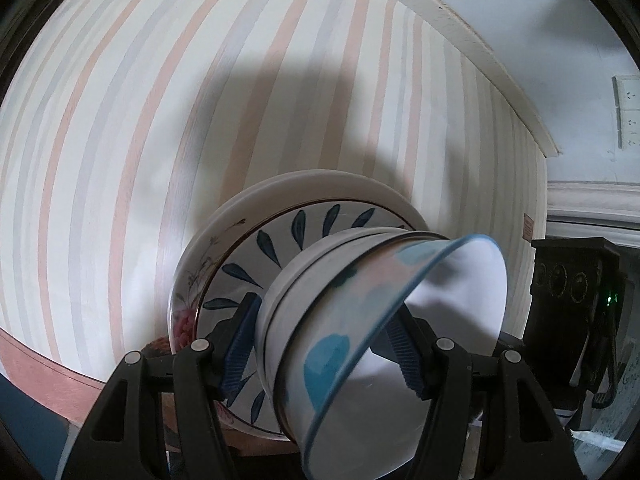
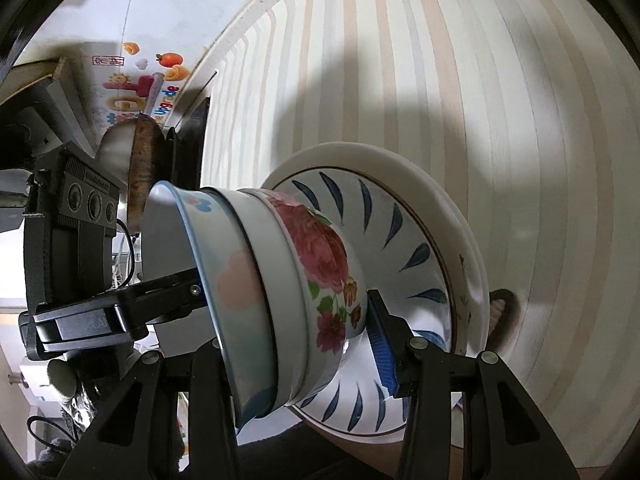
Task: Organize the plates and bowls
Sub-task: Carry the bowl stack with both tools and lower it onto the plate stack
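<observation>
A nested stack of bowls (image 1: 332, 312) stands on a blue-leaf plate (image 1: 280, 240) that sits in a larger white plate (image 1: 280, 186), over a striped table (image 1: 160, 120). My left gripper (image 1: 324, 352) is shut on the bowls' wall, one pad inside the blue-rimmed top bowl (image 1: 460, 280) and one outside. In the right wrist view the top bowl (image 2: 228, 280), a white bowl (image 2: 280, 280) and a rose-patterned bowl (image 2: 320, 248) nest above the leaf plate (image 2: 404, 220). My right gripper (image 2: 300, 344) is shut on them; its left pad is hidden. The left gripper's finger (image 2: 160, 300) reaches into the top bowl.
The table's pale edge (image 1: 480, 52) curves along the far side. A black unit with three round lenses (image 1: 560, 280) (image 2: 88, 200) sits beside the stack. A brown-rimmed dish (image 2: 140, 160) stands beyond it. Something brownish (image 2: 504, 312) peeks from behind the white plate.
</observation>
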### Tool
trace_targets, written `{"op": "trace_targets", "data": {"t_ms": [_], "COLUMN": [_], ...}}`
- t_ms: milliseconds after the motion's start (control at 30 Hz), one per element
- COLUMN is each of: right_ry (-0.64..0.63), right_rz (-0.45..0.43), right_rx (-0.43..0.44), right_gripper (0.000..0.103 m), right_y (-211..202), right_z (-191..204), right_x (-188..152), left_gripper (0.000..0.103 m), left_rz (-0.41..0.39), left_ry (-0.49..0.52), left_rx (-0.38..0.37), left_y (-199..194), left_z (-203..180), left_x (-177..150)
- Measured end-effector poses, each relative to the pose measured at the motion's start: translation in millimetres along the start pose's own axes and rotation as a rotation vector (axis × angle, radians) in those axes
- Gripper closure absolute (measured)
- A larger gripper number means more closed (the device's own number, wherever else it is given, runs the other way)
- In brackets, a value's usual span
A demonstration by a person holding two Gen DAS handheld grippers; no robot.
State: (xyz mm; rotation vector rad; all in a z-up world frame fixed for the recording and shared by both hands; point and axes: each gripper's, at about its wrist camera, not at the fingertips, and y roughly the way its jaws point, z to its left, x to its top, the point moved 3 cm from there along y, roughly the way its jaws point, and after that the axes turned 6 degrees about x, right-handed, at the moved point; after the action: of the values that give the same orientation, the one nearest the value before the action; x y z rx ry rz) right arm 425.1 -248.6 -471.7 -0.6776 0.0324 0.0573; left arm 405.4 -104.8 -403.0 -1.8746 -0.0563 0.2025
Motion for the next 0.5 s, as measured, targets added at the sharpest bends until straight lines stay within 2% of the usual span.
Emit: {"op": "trace_targets", "data": {"t_ms": [367, 500], "right_ry": [0.008, 0.015], "right_rz": [-0.006, -0.003], "right_rx": [-0.005, -0.032], "right_gripper": [0.055, 0.055], "right_y": [-4, 1], "right_z": [-5, 2], "right_x": [-5, -5], "left_gripper": [0.044, 0.044], "left_rz": [-0.01, -0.079], "left_ry": [0.027, 0.068], "left_rx": [0.014, 0.113], "left_y": [1, -11], "left_z": [-4, -6], "left_x": [1, -1]}}
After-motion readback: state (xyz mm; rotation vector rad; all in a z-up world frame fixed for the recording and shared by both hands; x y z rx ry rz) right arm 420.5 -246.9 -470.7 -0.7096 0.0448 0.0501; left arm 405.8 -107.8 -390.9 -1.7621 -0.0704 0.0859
